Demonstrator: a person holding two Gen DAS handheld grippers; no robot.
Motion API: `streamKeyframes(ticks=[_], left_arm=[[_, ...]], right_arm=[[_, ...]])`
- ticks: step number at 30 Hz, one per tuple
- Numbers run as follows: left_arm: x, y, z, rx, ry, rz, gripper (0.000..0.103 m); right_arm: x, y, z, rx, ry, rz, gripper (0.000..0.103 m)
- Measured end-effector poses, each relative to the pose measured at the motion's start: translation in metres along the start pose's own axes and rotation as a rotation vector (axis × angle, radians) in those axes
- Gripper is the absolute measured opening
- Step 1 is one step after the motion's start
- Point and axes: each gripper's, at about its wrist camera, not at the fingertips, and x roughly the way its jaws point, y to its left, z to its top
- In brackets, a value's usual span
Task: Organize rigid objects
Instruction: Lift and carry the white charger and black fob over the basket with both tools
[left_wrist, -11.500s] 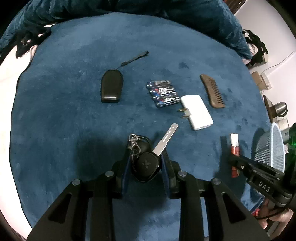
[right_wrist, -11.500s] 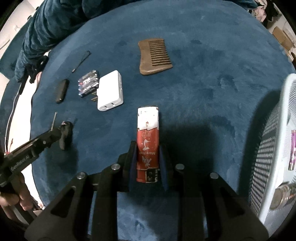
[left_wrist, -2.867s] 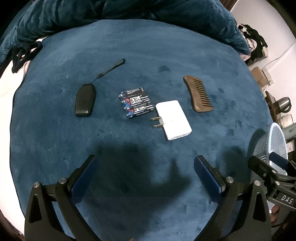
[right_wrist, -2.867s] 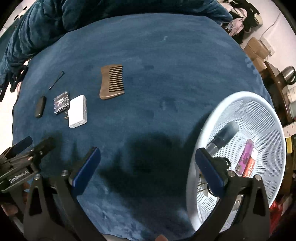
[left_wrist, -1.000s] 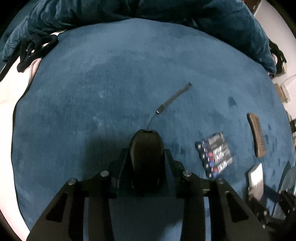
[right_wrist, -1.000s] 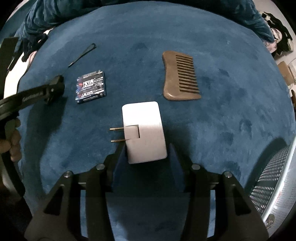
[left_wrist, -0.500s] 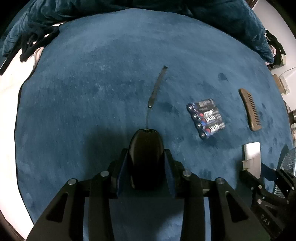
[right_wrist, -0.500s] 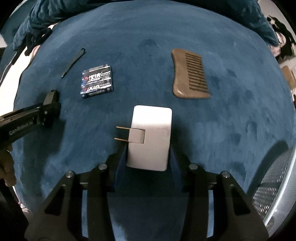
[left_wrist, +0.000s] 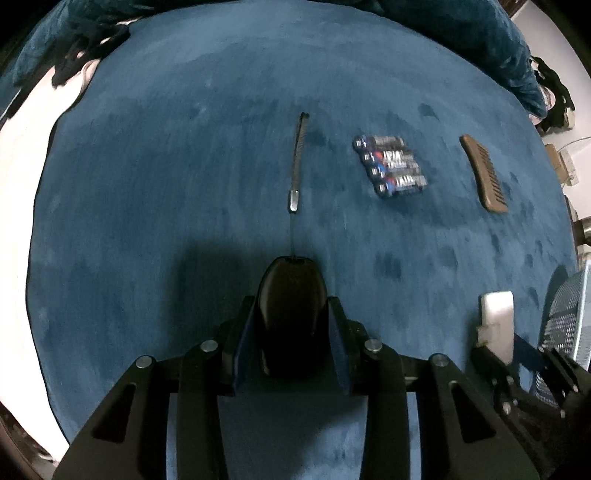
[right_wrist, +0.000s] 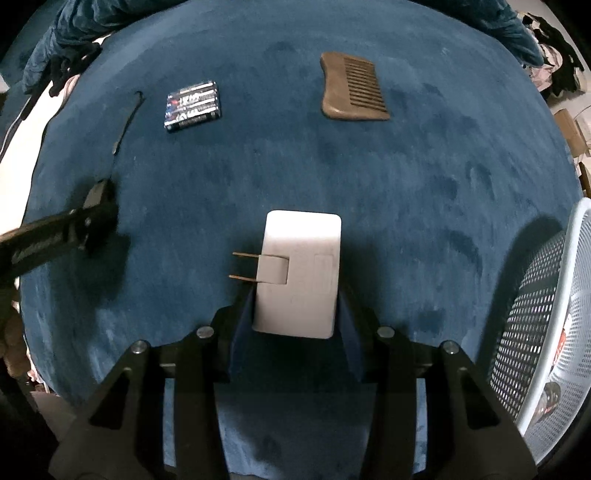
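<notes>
Right wrist: charger (right_wrist: 301, 273) between fingers (right_wrist: 242, 332)

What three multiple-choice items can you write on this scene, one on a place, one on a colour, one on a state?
1. Where does the battery pack lie?
A. in the basket
B. on the blue cloth, left of the comb
C. in a claw

2. What colour is the charger?
A. white
B. red
C. green

3. What does the left claw do?
A. stands empty
B. holds the comb
C. grips a black fob

Answers:
1. B, it rests on the cloth.
2. A, its body is white.
3. C, the pads press the fob's sides.
</notes>
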Motion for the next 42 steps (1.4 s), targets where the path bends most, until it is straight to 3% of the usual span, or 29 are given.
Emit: streamKeyframes(ticks=[4,8,12,15,16,18,25,34,42], left_arm=[[0.000,0.000,0.000,-0.011,-0.009,-0.014,0.038],[0.002,0.005,0.003,-0.028,-0.025,-0.061,0.061],[0.003,0.007,0.007,0.009,-0.033,-0.027,0.066],[0.003,-0.003,0.005,0.039,-0.036,-0.001,0.062],[0.002,-0.003,0.006,0.043,-0.037,0.005,0.057],[0.001,-0.012,0.000,0.044,-0.041,0.015,0.038],[-0.011,0.005,-0.012,0.010,-0.046,-0.042,0.038],[-0.038,-0.001,-0.036,0.019,-0.085,-0.084,0.038],[-0.050,-0.001,-0.038,0.027,-0.116,-0.128,0.038]], right_arm=[[0.005,0.005,0.005,0.013,0.012,-0.021,0.046],[0.011,0.006,0.010,0.022,0.027,-0.037,0.047],[0.024,0.014,0.016,0.028,0.047,-0.047,0.048],[0.026,0.013,0.014,0.027,0.052,-0.054,0.047],[0.027,0.013,0.018,0.027,0.052,-0.056,0.047],[0.025,0.012,0.016,0.034,0.044,-0.061,0.046],[0.019,0.008,0.000,0.060,0.025,-0.069,0.045],[-0.001,-0.003,-0.010,0.096,-0.017,-0.055,0.045],[-0.014,-0.016,-0.019,0.096,-0.056,-0.050,0.044]])
